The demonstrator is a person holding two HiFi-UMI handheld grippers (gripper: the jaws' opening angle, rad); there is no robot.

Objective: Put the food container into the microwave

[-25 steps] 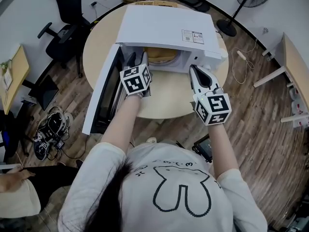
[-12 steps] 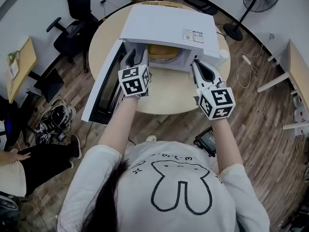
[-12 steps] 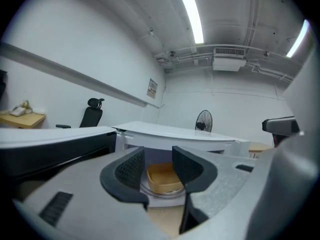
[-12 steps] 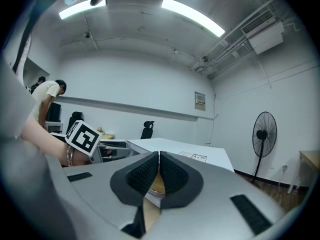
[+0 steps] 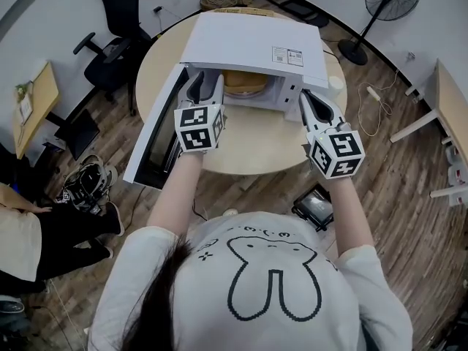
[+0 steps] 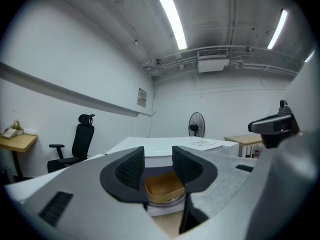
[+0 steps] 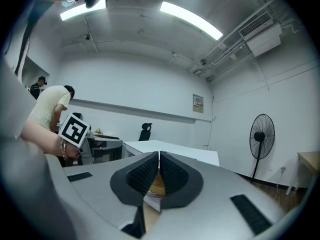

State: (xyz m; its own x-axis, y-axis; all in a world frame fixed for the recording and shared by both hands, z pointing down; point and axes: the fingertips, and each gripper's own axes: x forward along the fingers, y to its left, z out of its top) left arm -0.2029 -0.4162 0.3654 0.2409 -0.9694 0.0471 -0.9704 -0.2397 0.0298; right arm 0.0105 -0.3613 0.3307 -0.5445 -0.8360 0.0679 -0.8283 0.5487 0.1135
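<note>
In front of the open microwave (image 5: pixel 252 46), the left gripper (image 5: pixel 207 83) is held at the left side of the opening, jaws apart with nothing between them. The right gripper (image 5: pixel 306 98), jaws pressed together and empty, is held at the right side, clear of the opening. The food container (image 5: pixel 245 81) sits inside the microwave, released. The door (image 5: pixel 157 141) stands open to the left, past the edge of the counter (image 5: pixel 252 151); closing it is probably the remaining step.
</note>
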